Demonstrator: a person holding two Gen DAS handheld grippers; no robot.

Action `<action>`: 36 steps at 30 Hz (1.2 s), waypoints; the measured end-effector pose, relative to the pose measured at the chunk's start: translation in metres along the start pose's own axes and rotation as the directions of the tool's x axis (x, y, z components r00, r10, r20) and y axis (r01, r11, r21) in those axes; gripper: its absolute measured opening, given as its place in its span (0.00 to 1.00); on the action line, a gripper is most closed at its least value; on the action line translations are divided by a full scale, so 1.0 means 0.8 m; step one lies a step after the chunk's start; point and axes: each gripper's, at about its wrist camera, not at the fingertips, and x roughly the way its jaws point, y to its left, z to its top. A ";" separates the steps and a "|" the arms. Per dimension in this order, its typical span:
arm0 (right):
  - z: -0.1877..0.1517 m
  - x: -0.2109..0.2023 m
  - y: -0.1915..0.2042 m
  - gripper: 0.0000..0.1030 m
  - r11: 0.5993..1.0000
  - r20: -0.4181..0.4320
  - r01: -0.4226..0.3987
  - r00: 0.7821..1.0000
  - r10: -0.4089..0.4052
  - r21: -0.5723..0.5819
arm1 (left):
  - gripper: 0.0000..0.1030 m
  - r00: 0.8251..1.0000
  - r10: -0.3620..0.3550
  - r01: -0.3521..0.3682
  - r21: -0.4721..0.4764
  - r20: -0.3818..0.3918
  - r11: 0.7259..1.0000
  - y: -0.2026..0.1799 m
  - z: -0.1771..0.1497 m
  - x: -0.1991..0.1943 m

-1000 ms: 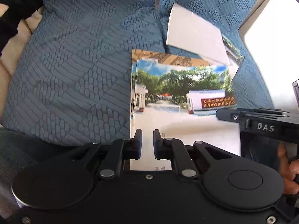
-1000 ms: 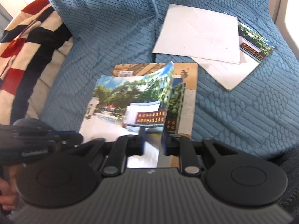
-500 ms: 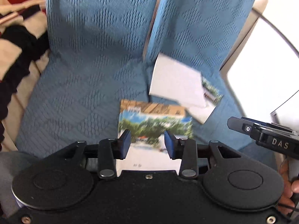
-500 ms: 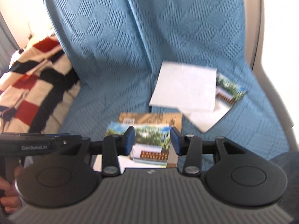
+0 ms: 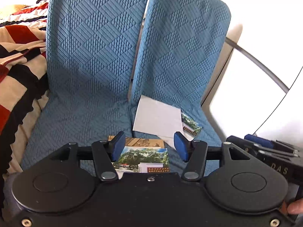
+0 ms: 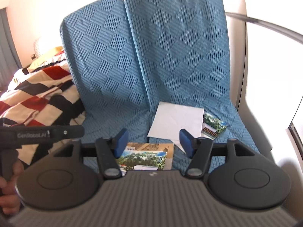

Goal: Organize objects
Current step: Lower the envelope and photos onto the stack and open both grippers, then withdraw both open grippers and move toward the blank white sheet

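Beside right gripper [image 6: 153,141]: hand [image 6: 9,194] (hidden elsewhere).

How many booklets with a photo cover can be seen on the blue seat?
2. One photo booklet tops the near stack; a second peeks out beneath the white sheet further back. More may be hidden beneath.
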 end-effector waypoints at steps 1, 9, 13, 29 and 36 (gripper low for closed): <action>-0.003 -0.005 0.001 0.63 1.000 0.008 0.004 1.000 -0.004 0.000 | 0.54 1.000 -0.002 0.002 -0.003 0.008 1.000 -0.001 -0.001 -0.004; -0.018 -0.023 0.005 0.67 1.000 0.038 0.010 0.999 -0.009 -0.018 | 0.66 1.000 -0.008 0.008 -0.006 0.029 1.000 -0.012 -0.013 -0.019; -0.023 -0.031 -0.005 0.83 1.000 0.062 0.025 0.998 -0.025 0.008 | 0.92 0.998 -0.014 0.013 0.020 0.058 1.000 -0.025 -0.022 -0.025; -0.042 -0.020 -0.063 0.90 0.995 0.051 0.067 0.996 -0.071 0.079 | 1.00 1.000 -0.009 0.009 0.007 0.014 1.000 -0.045 -0.036 0.034; -0.038 0.022 -0.095 0.90 0.987 0.020 0.089 0.995 -0.093 0.133 | 1.00 0.999 0.010 -0.010 0.015 -0.031 1.000 -0.034 -0.018 0.090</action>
